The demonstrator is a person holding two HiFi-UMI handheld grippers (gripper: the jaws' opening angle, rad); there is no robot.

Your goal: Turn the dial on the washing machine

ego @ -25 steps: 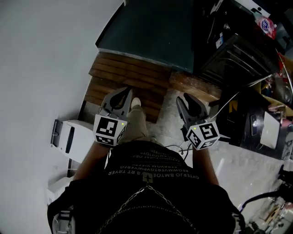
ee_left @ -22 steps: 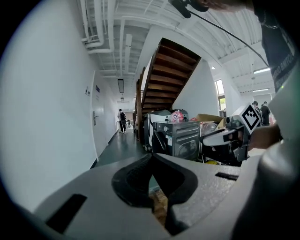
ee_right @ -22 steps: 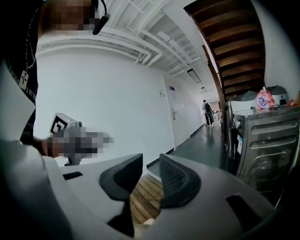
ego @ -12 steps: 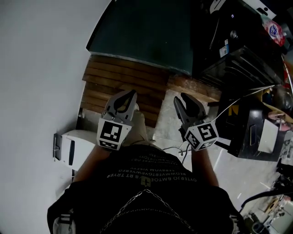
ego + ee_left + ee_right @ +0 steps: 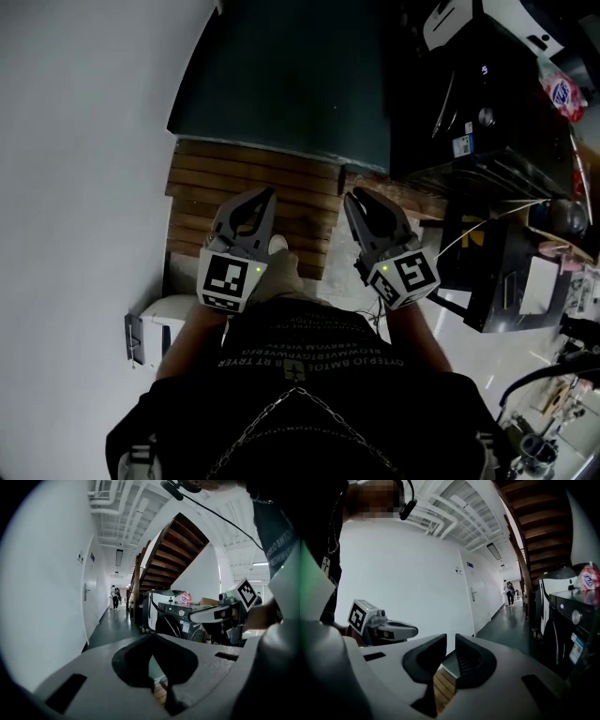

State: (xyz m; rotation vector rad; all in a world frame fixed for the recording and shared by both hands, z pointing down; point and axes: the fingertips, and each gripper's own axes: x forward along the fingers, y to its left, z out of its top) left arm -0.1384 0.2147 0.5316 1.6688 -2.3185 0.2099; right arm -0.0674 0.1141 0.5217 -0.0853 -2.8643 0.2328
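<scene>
The person stands on a wooden slatted floor panel (image 5: 248,173) beside a white wall (image 5: 84,141), holding both grippers out in front at waist height, side by side and apart from each other.

The left gripper (image 5: 270,193) has its fingers (image 5: 124,665) brought together: the tips meet, leaving only a hollow lower between the pads, and nothing is held in them.

The right gripper (image 5: 350,196) has just been closing. Its fingers (image 5: 474,663) now stand a narrow slit apart, with only the floor showing through the gap and nothing between them.

The washing machine (image 5: 569,634), a dark front-loader, stands ahead and off to the right, well apart from both grippers, in a row of dark appliances under a wooden staircase (image 5: 176,543). Its dial (image 5: 577,617), a round pale knob on the top control panel, shows at the right edge of the right gripper view. Neither gripper touches it.

A dark green floor (image 5: 291,75) runs on beyond the wooden panel into a corridor, where a person (image 5: 115,597) stands far off.
</scene>
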